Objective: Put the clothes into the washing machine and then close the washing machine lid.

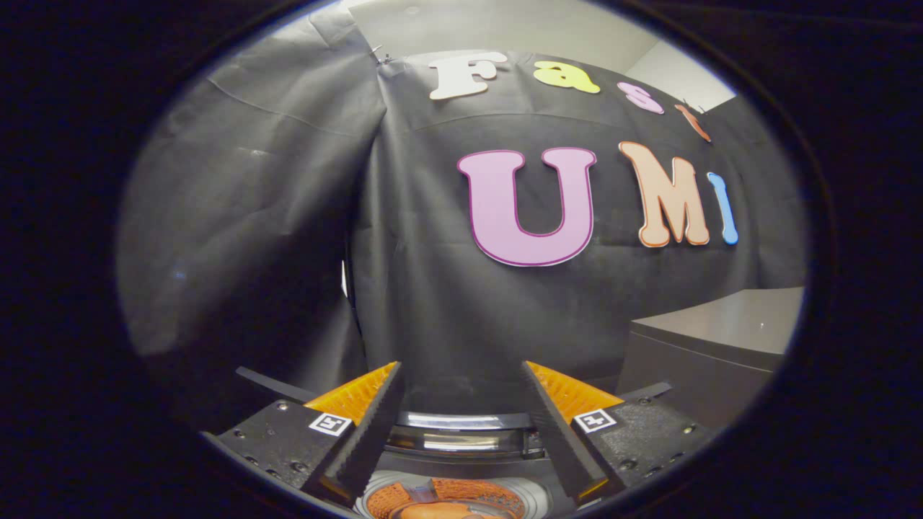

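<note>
Your gripper (461,404) is spread wide with nothing between its fingers (368,432), and it is aimed mostly at the black cloth wall (433,303) of the booth rather than down at the work.

The washing machine (461,440) sits low between and just beneath the fingers. You see its round opening from above: a shiny curved metal rim arcs across the gap between the two fingers, so the opening faces up towards you.

The clothes (443,501) lie inside that opening, below the rim and close under the fingertips. They show as an orange, net-patterned bundle, partly cut off, so you cannot tell their long axis or which way they point. Whether the lid is up or down cannot be made out from here.

Off beyond your right finger stands a grey cabinet (710,346) with a flat top, set against the cloth wall and well apart from the washing machine.

Each finger mount carries a small square black-and-white marker (330,424); no brand or readable writing shows on the washing machine or the cabinet.
</note>
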The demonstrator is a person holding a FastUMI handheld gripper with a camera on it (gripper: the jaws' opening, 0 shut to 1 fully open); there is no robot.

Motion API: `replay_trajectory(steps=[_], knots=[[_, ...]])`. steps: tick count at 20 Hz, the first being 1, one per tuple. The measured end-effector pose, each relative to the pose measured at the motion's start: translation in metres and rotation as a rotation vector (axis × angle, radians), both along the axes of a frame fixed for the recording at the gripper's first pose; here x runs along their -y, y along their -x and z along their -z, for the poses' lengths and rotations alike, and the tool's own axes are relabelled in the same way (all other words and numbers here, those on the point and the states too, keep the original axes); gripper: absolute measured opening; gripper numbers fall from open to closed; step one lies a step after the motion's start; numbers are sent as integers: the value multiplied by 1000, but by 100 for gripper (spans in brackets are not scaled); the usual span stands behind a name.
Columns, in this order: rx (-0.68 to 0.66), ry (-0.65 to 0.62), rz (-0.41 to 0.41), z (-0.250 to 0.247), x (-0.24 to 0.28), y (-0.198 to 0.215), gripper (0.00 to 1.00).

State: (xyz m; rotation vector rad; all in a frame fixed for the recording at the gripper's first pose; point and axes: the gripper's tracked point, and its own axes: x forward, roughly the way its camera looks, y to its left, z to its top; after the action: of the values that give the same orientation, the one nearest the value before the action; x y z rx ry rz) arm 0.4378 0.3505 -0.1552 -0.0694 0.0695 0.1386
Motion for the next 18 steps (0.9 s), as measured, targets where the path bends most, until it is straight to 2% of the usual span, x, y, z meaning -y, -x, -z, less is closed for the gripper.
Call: replay_trajectory(steps=[3,7,9,18], knots=[[20,16,-2,-2,1,-1,97],[-33,130,69,21,21,3,97],[-33,103,48,34,20,7,97],[-59,83,52,46,25,27,97]])
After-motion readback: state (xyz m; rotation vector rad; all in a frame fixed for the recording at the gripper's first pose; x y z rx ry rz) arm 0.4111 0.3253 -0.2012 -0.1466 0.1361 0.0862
